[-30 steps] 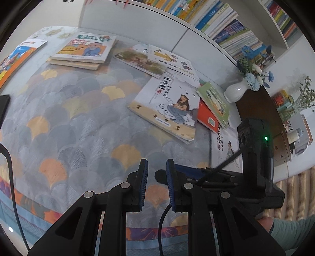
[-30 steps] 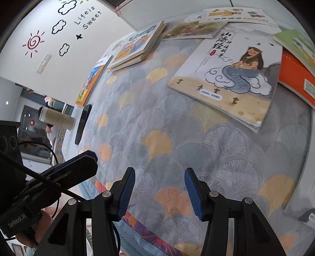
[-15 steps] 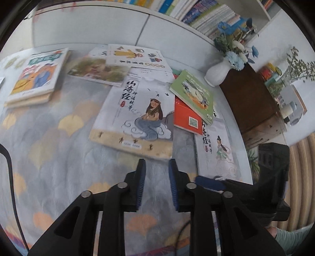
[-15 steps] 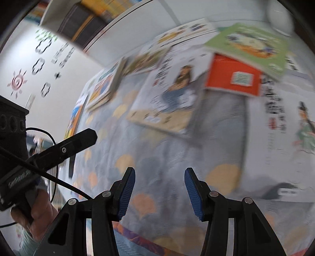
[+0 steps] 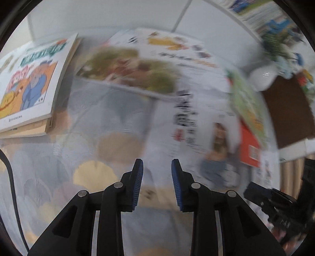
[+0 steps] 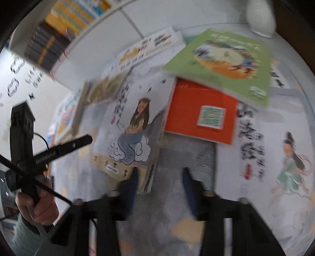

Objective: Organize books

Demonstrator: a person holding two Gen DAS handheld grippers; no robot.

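Several picture books lie scattered on a patterned cloth (image 6: 177,226). A white mermaid book (image 6: 133,126) lies left of a red book (image 6: 200,112), and a green book (image 6: 222,63) overlaps the red one. My right gripper (image 6: 160,177) hovers at the mermaid book's near corner. Its jaws are closing, the corner sits just inside the left finger, and the pads do not press on it. My left gripper (image 5: 156,173) is opening with nothing between its jaws, low over the cloth (image 5: 69,157) beside the blurred mermaid book (image 5: 196,128). A stack topped by a cartoon book (image 5: 29,84) lies at its left.
A white book with a figure in green (image 6: 265,147) lies at the right. More books (image 5: 128,69) lie along the white wall. A white vase (image 6: 259,17) stands at the far right beside a dark wooden cabinet (image 5: 285,110). A full bookshelf (image 6: 65,25) hangs above. A hand (image 6: 35,202) holds the left gripper (image 6: 49,153).
The left gripper moved forward toward the far books and its jaws widened. The right gripper swung in to the mermaid book's corner and its jaws narrowed.
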